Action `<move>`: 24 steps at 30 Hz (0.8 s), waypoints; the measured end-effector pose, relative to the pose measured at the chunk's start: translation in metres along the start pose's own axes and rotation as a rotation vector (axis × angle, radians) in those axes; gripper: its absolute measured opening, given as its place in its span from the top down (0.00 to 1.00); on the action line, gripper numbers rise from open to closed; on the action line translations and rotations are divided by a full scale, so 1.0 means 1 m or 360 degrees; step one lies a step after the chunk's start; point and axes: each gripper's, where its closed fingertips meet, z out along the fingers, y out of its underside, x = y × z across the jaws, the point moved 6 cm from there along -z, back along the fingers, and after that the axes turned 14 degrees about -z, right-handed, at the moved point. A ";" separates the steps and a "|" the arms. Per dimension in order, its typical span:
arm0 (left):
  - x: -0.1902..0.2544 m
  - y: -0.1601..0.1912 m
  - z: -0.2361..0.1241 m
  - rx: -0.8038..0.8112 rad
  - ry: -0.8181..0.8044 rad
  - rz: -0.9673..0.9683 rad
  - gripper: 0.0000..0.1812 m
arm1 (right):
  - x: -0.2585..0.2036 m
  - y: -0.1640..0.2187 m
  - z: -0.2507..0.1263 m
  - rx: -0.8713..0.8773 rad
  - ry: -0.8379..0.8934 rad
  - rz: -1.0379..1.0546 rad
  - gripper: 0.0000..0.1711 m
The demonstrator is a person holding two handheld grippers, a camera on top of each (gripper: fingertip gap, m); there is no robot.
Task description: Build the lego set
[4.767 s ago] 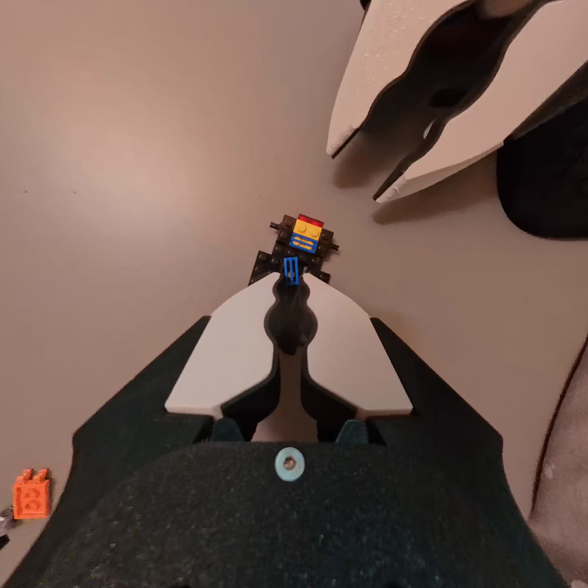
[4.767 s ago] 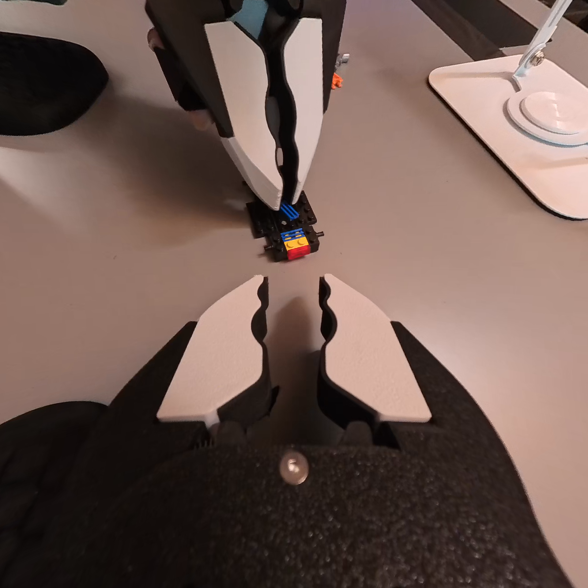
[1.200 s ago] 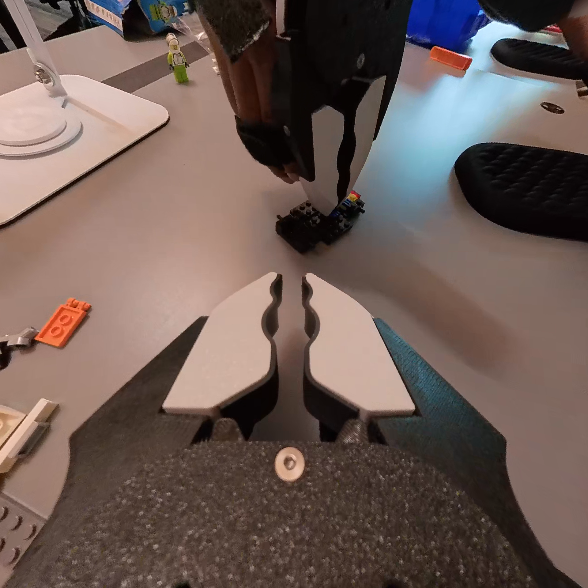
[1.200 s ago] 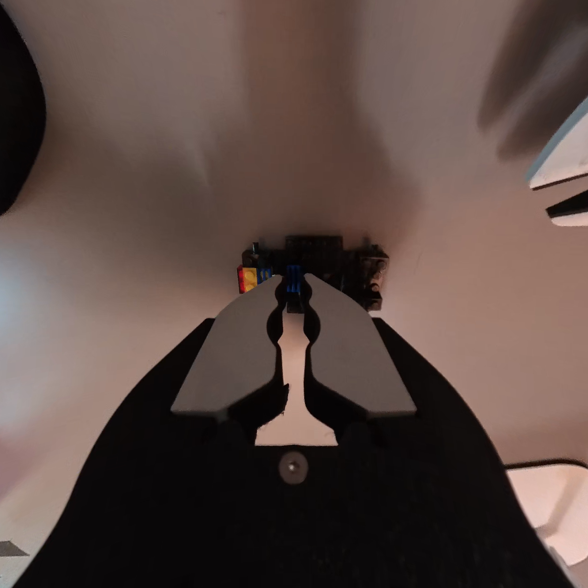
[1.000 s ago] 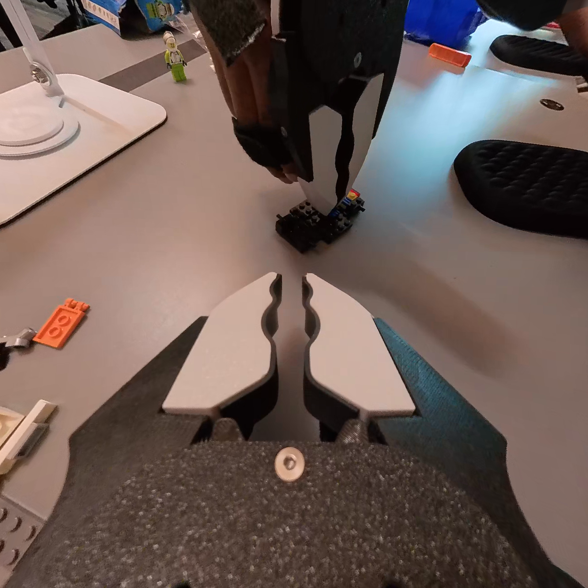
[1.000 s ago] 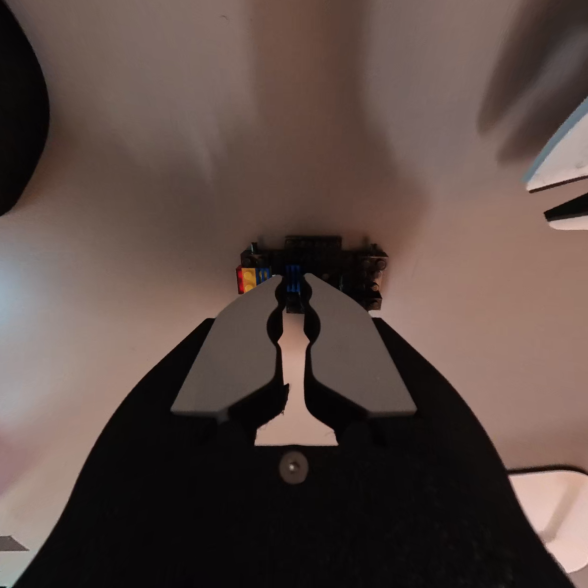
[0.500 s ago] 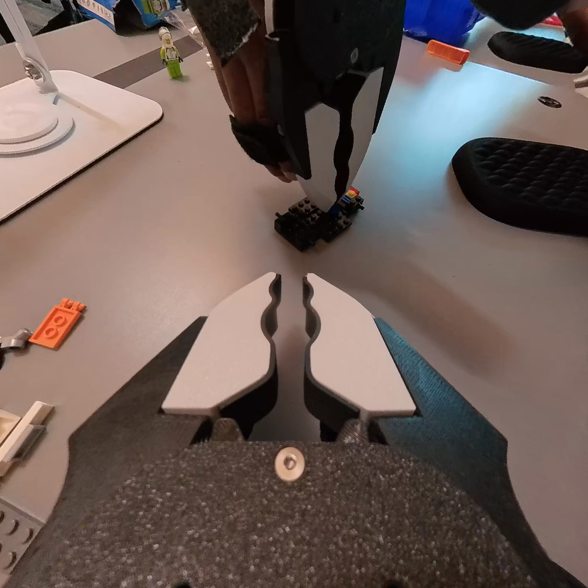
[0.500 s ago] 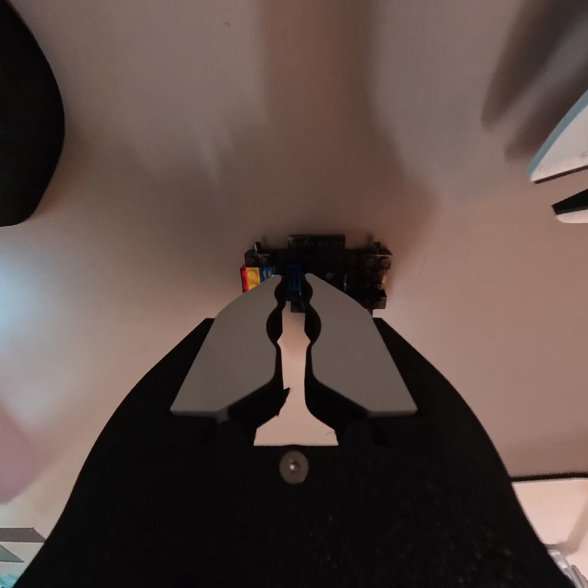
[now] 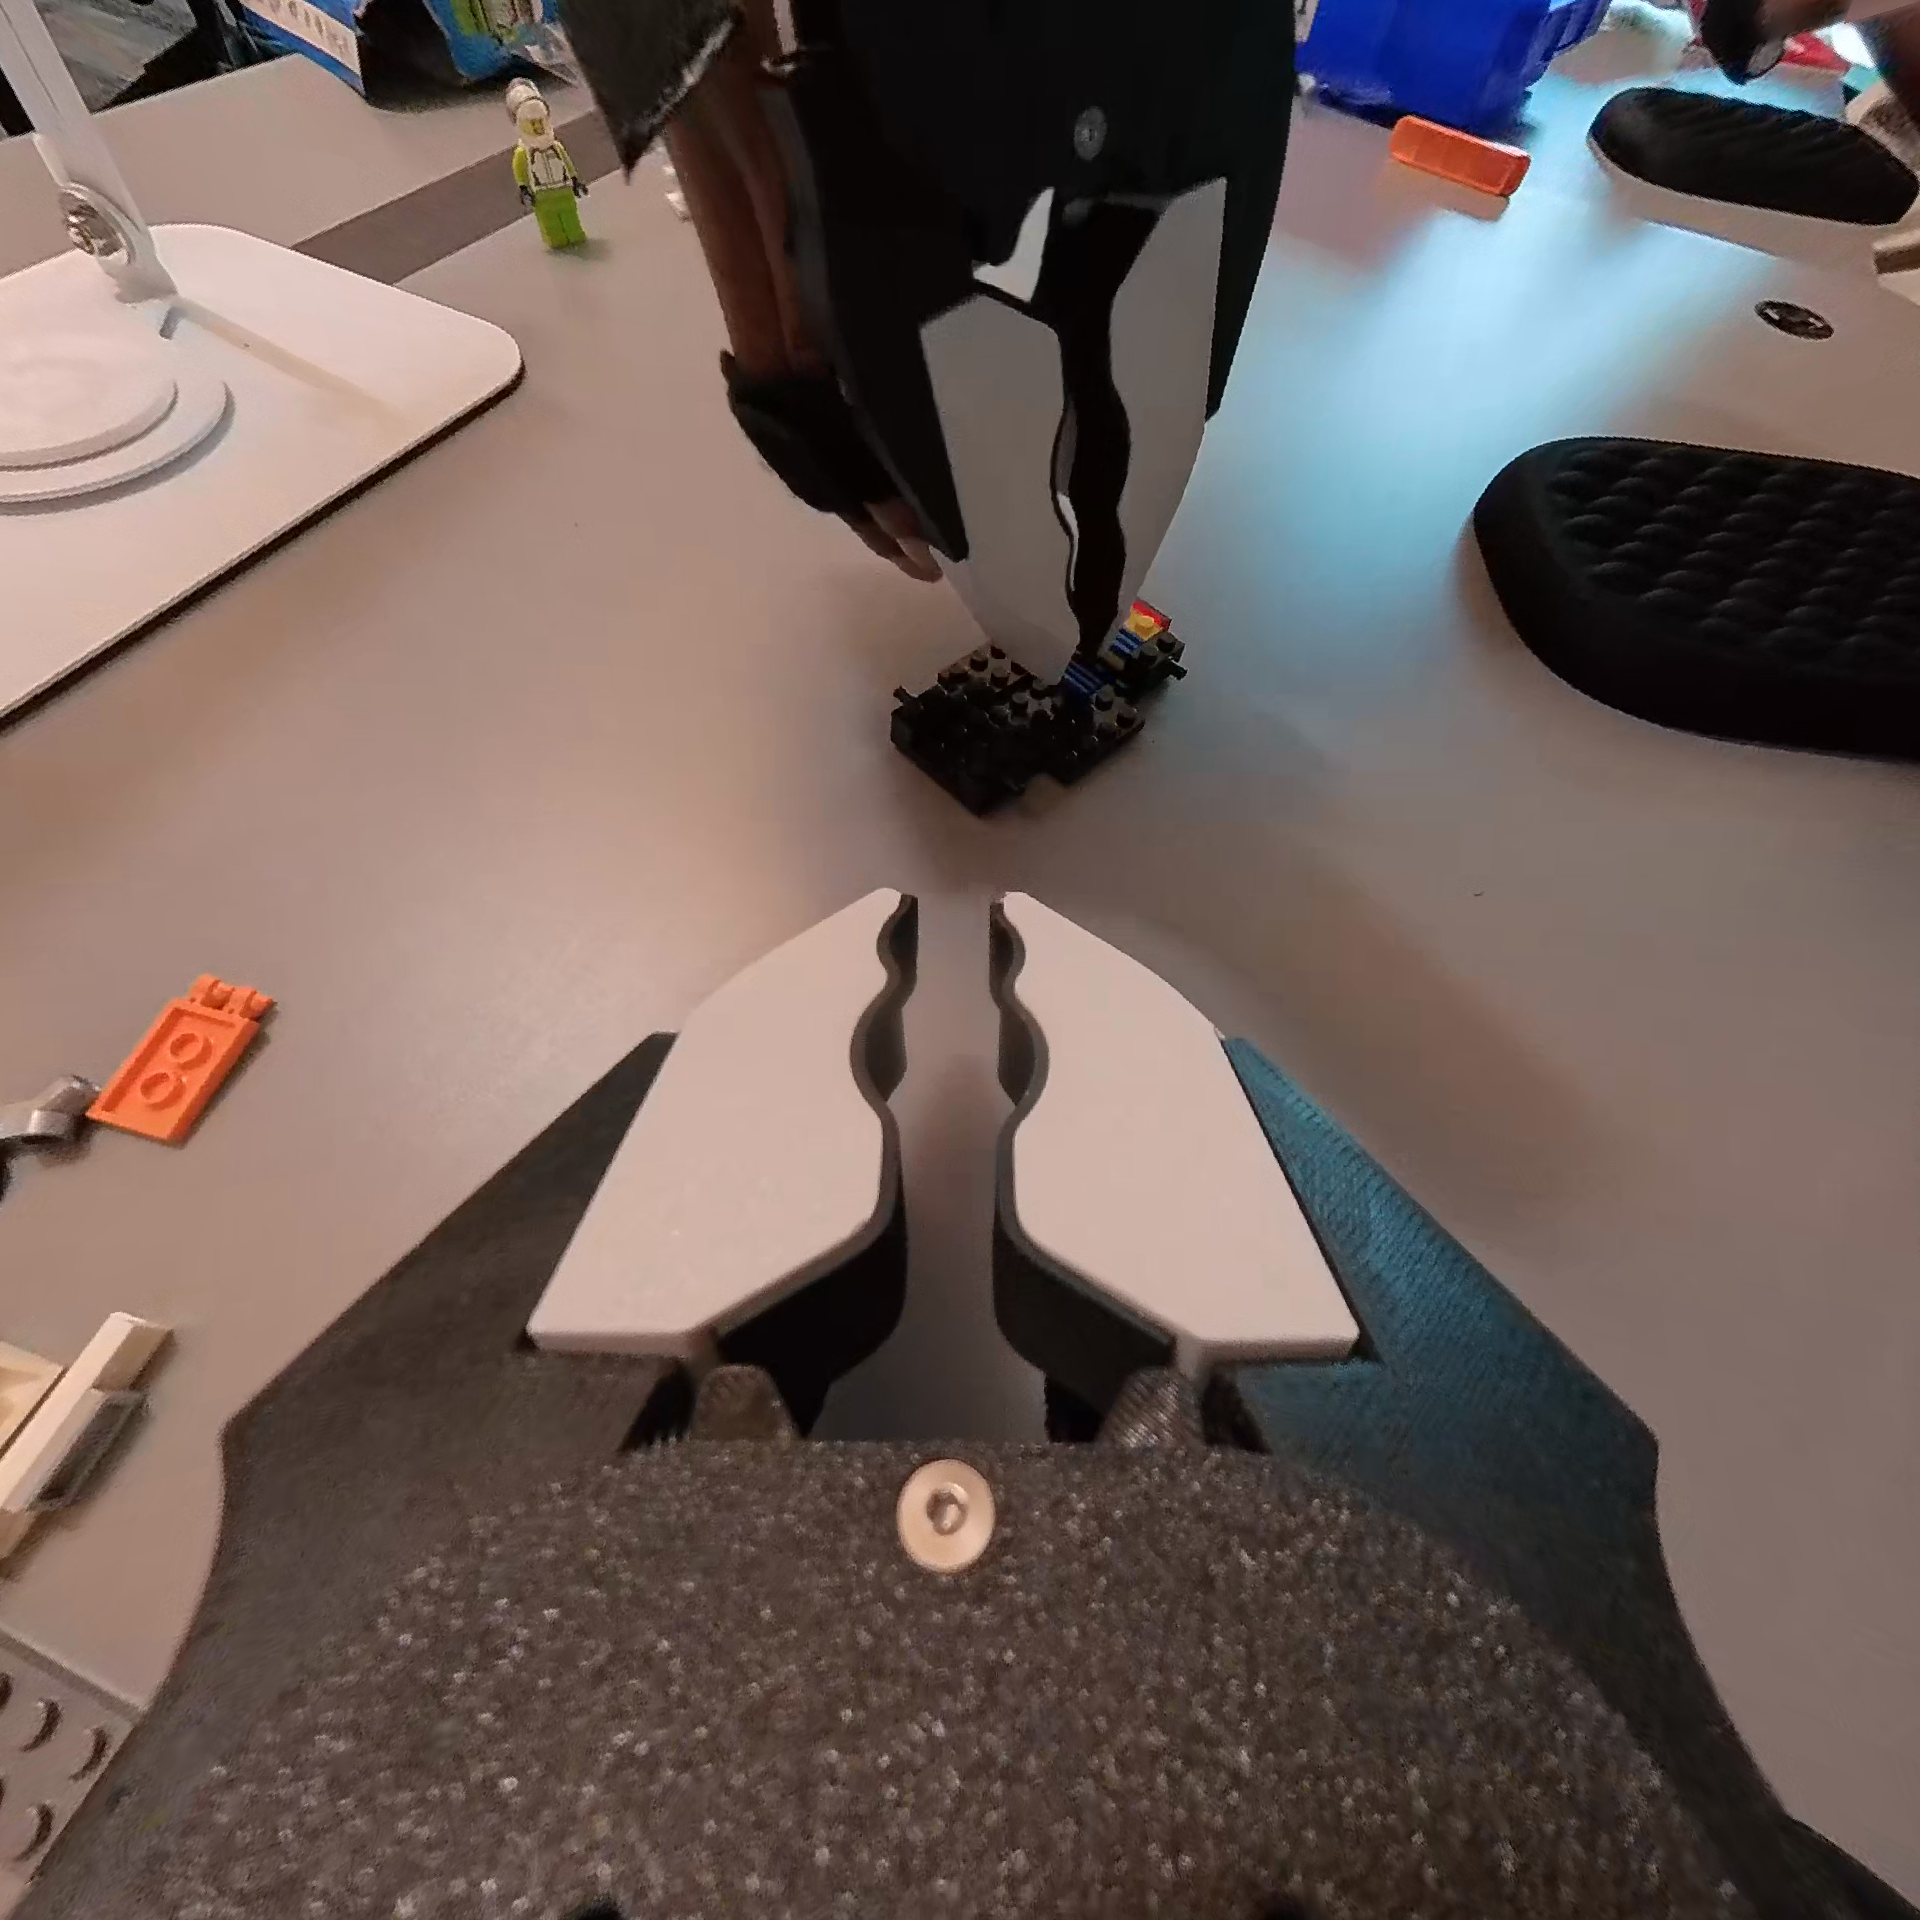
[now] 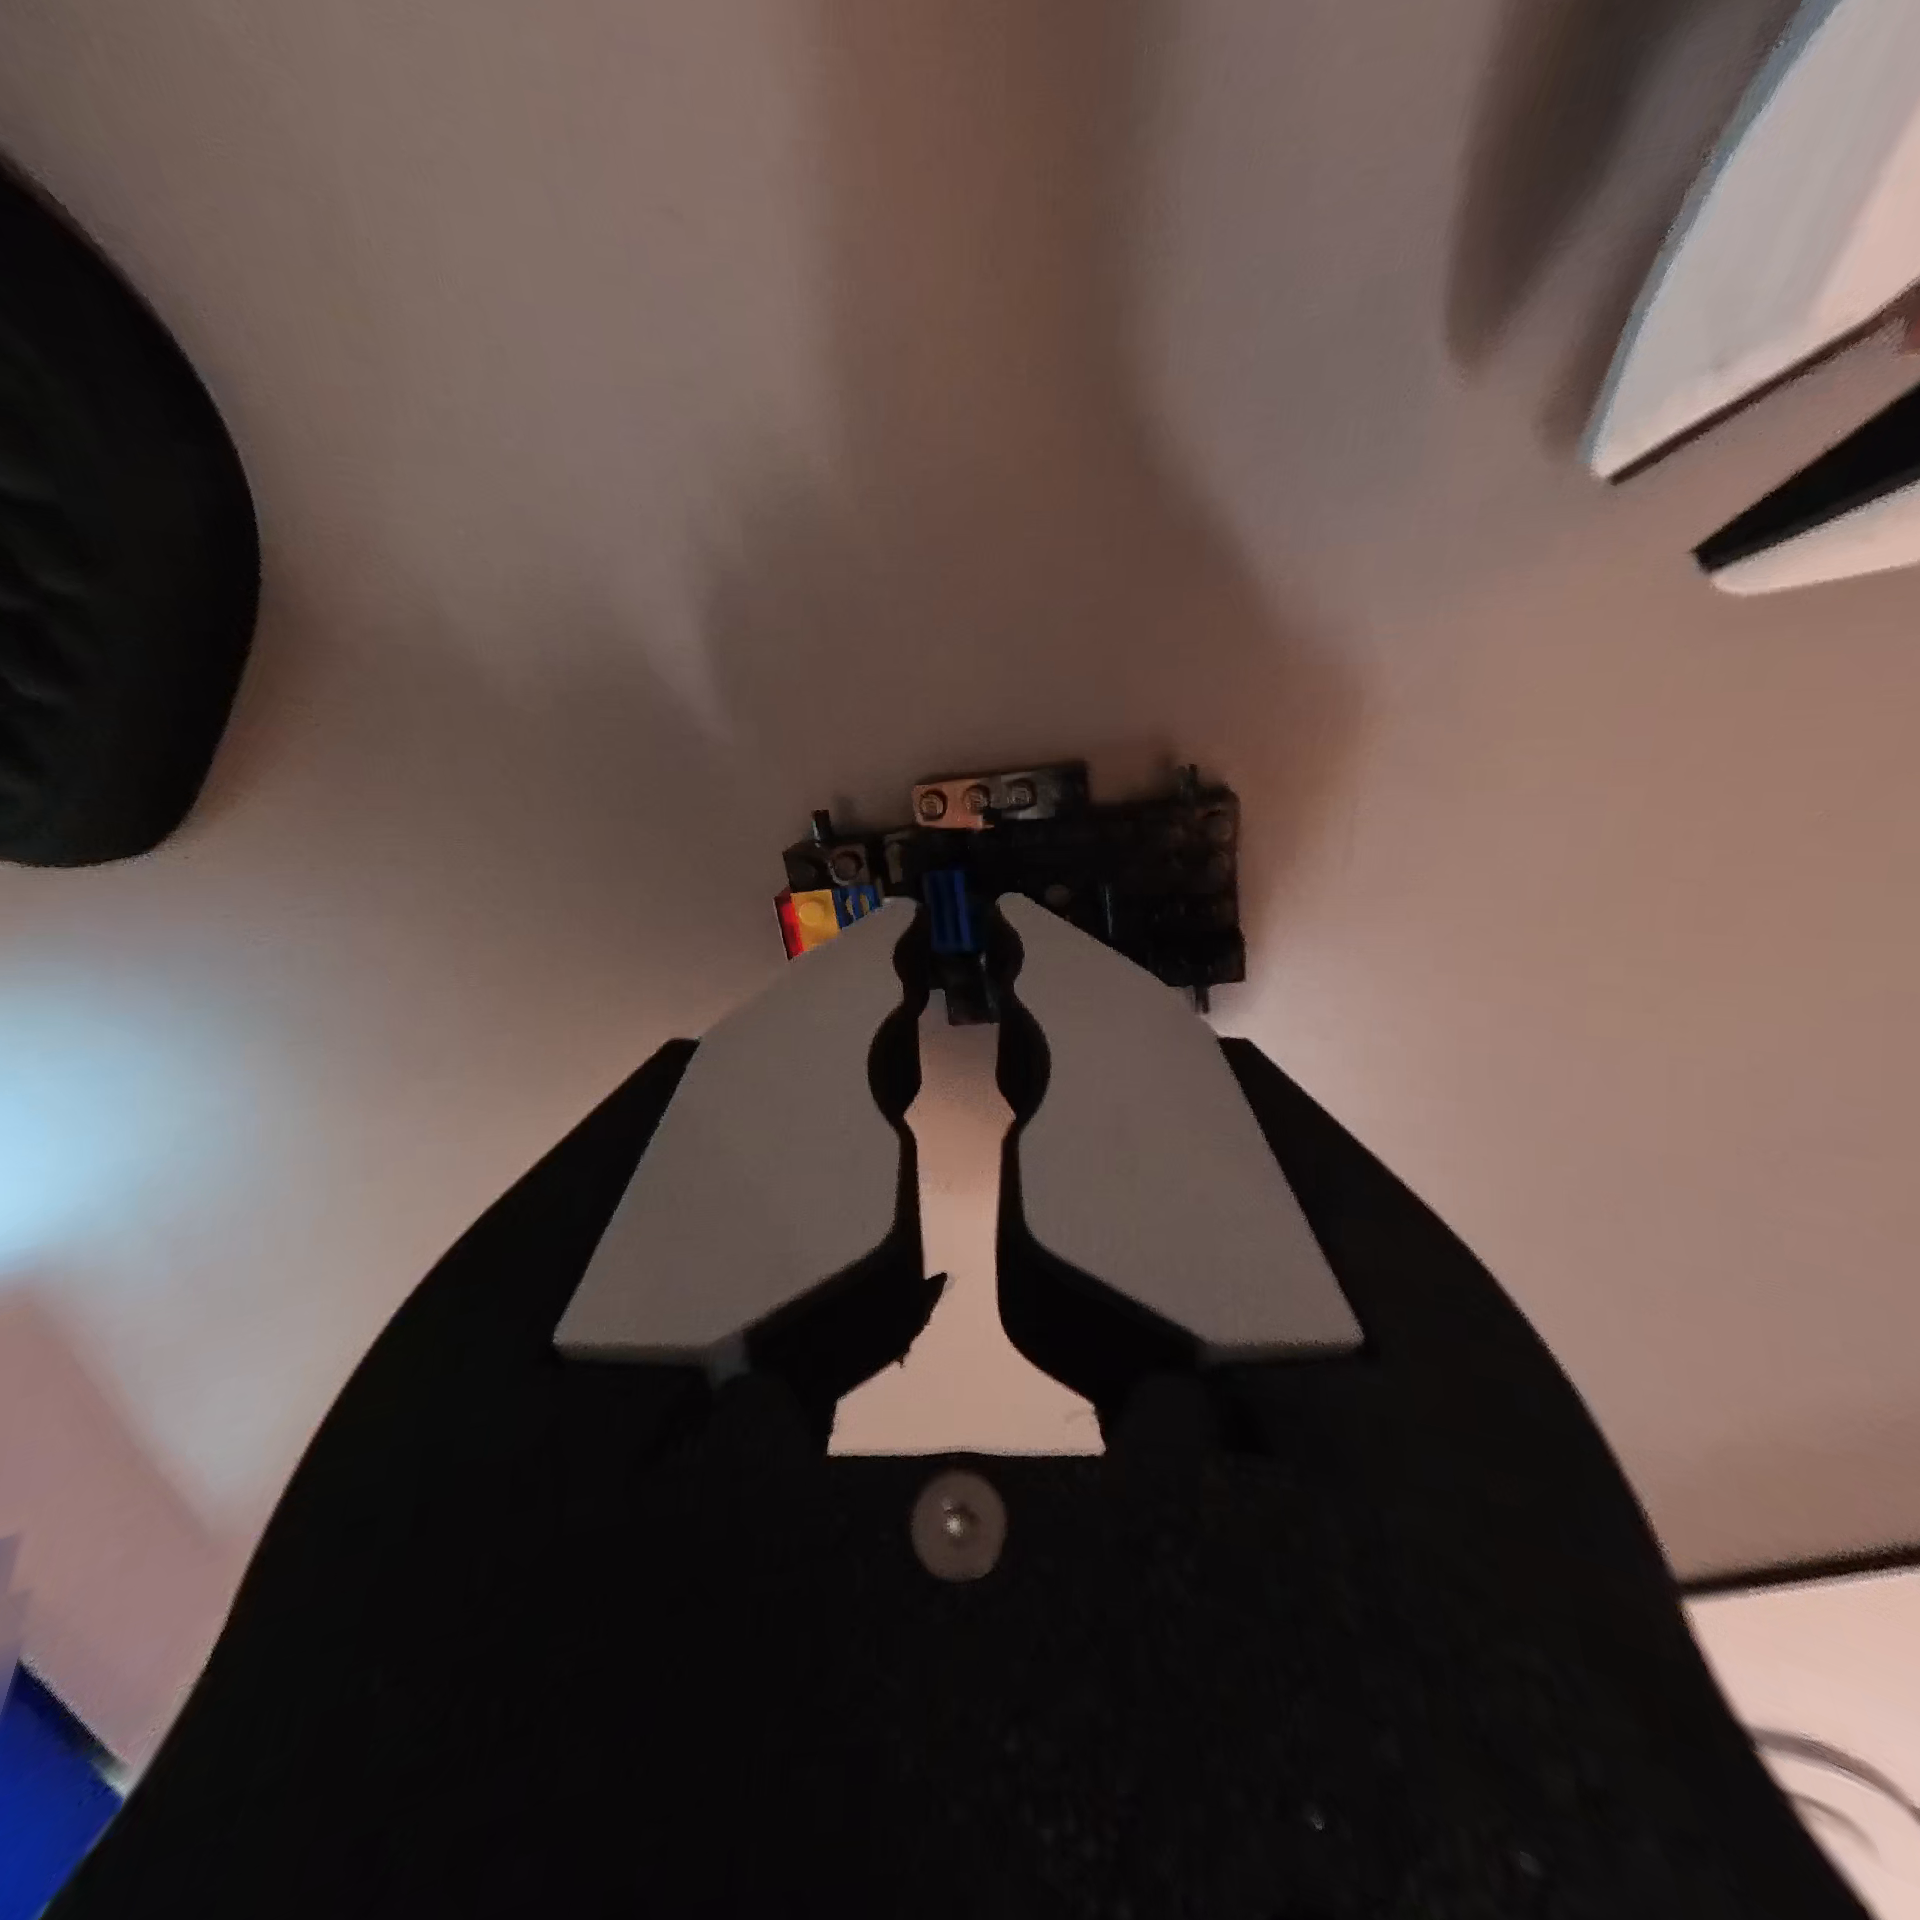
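Note:
The lego build (image 9: 1023, 717) is a black studded chassis with a yellow, red and blue stack at one end, and it rests on the grey table. My right gripper (image 9: 1075, 665) points down onto it. In the right wrist view its fingertips (image 10: 956, 909) close on a small blue grille piece (image 10: 952, 912) on top of the build (image 10: 1143, 883). My left gripper (image 9: 951, 904) hovers low over the table in front of the build, with its jaws a narrow gap apart and nothing between them. It also shows at the top right of the right wrist view (image 10: 1766, 343).
An orange hinge plate (image 9: 179, 1070) and white parts (image 9: 62, 1403) lie at the left. A white lamp base (image 9: 260, 384) and a green minifigure (image 9: 548, 171) stand far left. Black padded rests (image 9: 1704, 592) lie right, with an orange brick (image 9: 1460, 169) behind. One gripper's finger ends stand about 10 cm off the other's. Between my left fingertips and the orange hinge plate (image 9: 179, 1070) there is roughly 15 cm.
Since 4.8 s ago the left gripper let go of the blue piece and backed away, and the right gripper came down onto it. In the last second the grippers barely moved.

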 end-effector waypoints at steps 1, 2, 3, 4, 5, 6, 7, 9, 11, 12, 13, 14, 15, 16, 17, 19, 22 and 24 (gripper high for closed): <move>0.000 0.000 0.000 -0.0001 0.0001 0.0000 0.93 | 0.000 0.001 0.001 0.0019 -0.0003 0.0033 0.95; 0.000 0.000 0.000 -0.0002 0.0001 0.0000 0.93 | 0.000 0.003 0.002 0.0038 -0.0007 0.0065 0.95; 0.000 0.000 0.000 -0.0002 0.0002 0.0000 0.93 | -0.001 0.004 0.002 0.0061 -0.0013 0.0092 0.96; 0.000 0.000 0.000 -0.0002 0.0003 -0.0001 0.93 | -0.001 0.004 0.002 0.0089 -0.0017 0.0120 0.96; 0.000 0.000 0.000 -0.0003 0.0003 -0.0002 0.93 | -0.001 0.003 0.001 0.0116 -0.0016 0.0149 0.96; 0.000 0.000 0.000 -0.0003 0.0004 -0.0004 0.93 | -0.001 0.003 -0.001 0.0138 -0.0003 0.0179 0.97; 0.000 0.000 0.000 -0.0001 0.0006 -0.0007 0.93 | 0.000 0.003 -0.004 0.0162 0.0025 0.0218 0.97; 0.000 0.000 -0.001 0.0001 0.0005 -0.0008 0.93 | 0.000 0.006 -0.015 0.0239 0.0114 0.0356 0.97; 0.000 0.000 -0.001 0.0000 0.0002 0.0003 0.93 | -0.003 0.012 -0.025 0.0339 0.0223 0.0583 0.96; 0.001 0.001 0.000 -0.0003 0.0001 0.0013 0.93 | -0.007 0.016 -0.028 0.0382 0.0278 0.0720 0.95; 0.001 0.001 0.000 -0.0007 0.0001 0.0021 0.93 | -0.012 0.018 -0.029 0.0416 0.0327 0.0861 0.93; 0.002 0.001 0.000 -0.0012 0.0001 0.0029 0.93 | -0.018 0.019 -0.028 0.0444 0.0371 0.1002 0.88; 0.002 0.001 0.001 -0.0015 0.0003 0.0033 0.92 | -0.024 0.017 -0.025 0.0473 0.0414 0.1131 0.83; 0.002 0.000 0.002 -0.0015 0.0005 0.0034 0.92 | -0.031 0.013 -0.021 0.0499 0.0471 0.1237 0.79; 0.002 -0.001 0.002 -0.0014 0.0006 0.0033 0.92 | -0.036 0.009 -0.017 0.0496 0.0558 0.1330 0.77; 0.003 -0.002 0.004 -0.0015 0.0011 0.0033 0.92 | -0.046 0.002 -0.006 0.0447 0.0761 0.1523 0.74; 0.005 -0.004 0.007 -0.0018 0.0015 0.0040 0.92 | -0.055 -0.007 0.009 0.0485 0.1009 0.1825 0.73; 0.007 -0.005 0.009 -0.0020 0.0018 0.0043 0.92 | -0.059 -0.009 0.019 0.0483 0.1125 0.1945 0.70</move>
